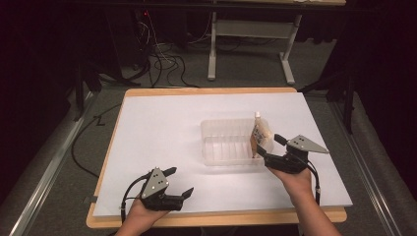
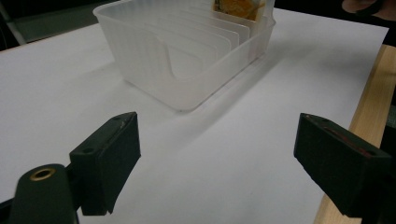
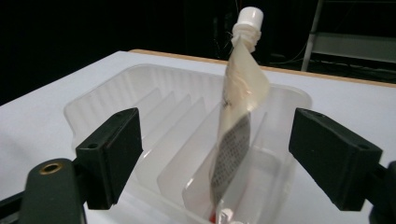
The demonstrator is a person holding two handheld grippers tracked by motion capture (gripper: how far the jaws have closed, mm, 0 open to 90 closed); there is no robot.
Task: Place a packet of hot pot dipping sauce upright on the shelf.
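Release looks like the step in hand: the spouted pouch [image 3: 236, 116] stands upright in the end slot of the clear divided tray [image 1: 216, 129], right of centre in the high view, with the right tool [image 1: 268, 144] spread wide around it, pads clear. Draw that tool straight back without brushing the pouch. The left tool [image 1: 180, 183] waits spread apart over the worktop [image 1: 162, 118], lower left.

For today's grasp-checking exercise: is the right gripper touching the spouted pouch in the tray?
Apart. In the right gripper view the right gripper stands open, with clear gaps beside the pouch.
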